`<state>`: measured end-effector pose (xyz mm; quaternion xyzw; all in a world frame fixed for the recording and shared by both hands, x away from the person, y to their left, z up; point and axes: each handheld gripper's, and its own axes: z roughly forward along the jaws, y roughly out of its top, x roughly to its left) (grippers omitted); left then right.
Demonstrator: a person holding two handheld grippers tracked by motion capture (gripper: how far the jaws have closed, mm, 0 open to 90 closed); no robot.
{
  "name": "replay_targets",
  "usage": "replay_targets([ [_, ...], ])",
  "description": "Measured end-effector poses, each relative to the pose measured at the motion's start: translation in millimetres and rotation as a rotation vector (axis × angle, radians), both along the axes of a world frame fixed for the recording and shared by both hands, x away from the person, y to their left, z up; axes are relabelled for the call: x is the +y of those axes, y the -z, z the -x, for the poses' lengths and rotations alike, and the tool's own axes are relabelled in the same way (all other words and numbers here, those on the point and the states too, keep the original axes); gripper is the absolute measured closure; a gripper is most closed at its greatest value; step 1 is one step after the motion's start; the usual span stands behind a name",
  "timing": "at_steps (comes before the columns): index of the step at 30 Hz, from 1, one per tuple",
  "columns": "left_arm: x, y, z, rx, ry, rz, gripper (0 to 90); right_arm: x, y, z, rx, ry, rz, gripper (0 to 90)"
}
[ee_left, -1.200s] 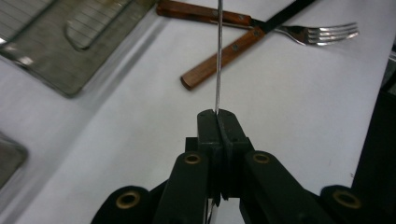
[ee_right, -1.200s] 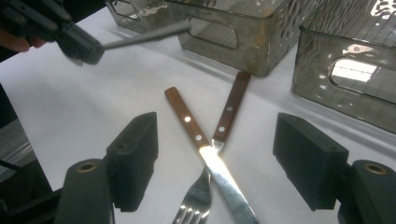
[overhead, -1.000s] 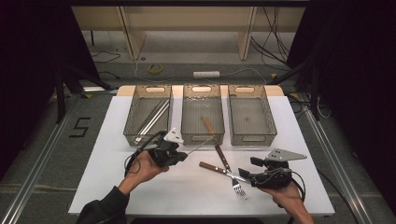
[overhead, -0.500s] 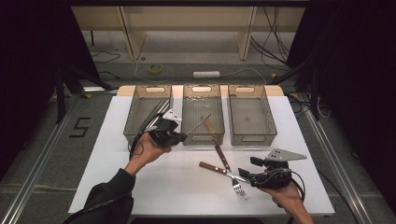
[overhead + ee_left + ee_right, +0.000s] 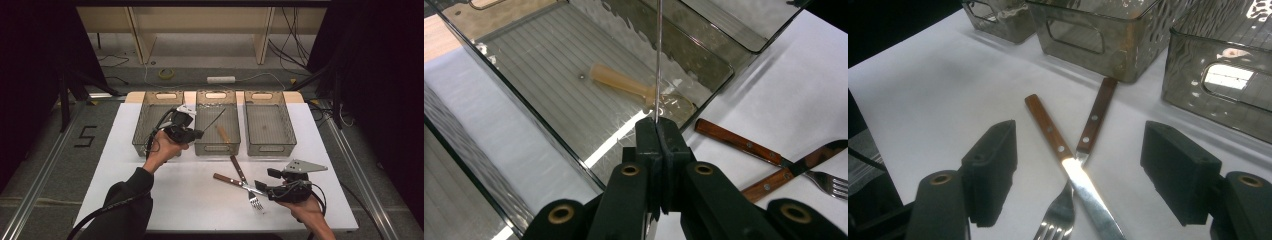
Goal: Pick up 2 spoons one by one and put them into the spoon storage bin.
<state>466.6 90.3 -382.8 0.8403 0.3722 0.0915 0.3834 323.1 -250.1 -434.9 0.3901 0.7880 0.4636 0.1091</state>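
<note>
Now the left gripper (image 5: 199,133) has its jaws pressed fully together on a thin metal utensil (image 5: 215,120), probably a knife seen on its edge. From the high view, the blade points toward about two o'clock, over the middle bin (image 5: 217,145). I think it is held by one end so that the long part can go down into the bin without the jaws touching the wall. In the left gripper view a pale wooden-handled utensil (image 5: 621,83) already lies on the floor of that bin, so this bin seems to collect one kind of cutlery.

The right gripper (image 5: 266,190) waits at about five o'clock on the white table (image 5: 190,190), its jaws wide apart and holding nothing. Between them, in the right gripper view, a knife (image 5: 1060,146) and a fork (image 5: 1082,155) with brown handles lie crossed. They touch where they cross, so picking one may disturb the other.
</note>
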Motion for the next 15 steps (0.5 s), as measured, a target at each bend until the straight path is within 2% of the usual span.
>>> replay_targets([
  [3,-1.8,-0.7,-4.0,0.003,-0.014,0.021,89.1,0.4,-0.5,0.1,0.002,0.001,-0.002,31.8],
  [7,-6.6,1.6,-9.0,0.008,-0.017,0.005,89.0,0.6,-0.3,-0.1,0.003,-0.002,-0.001,31.8],
  [11,-12.6,1.8,-14.3,0.008,-0.027,0.012,89.0,0.8,-0.5,0.0,0.001,-0.003,-0.001,31.7],
  [15,-17.5,0.2,-18.8,0.012,-0.037,0.046,89.0,0.6,-0.8,-0.4,0.000,-0.004,-0.002,31.8],
])
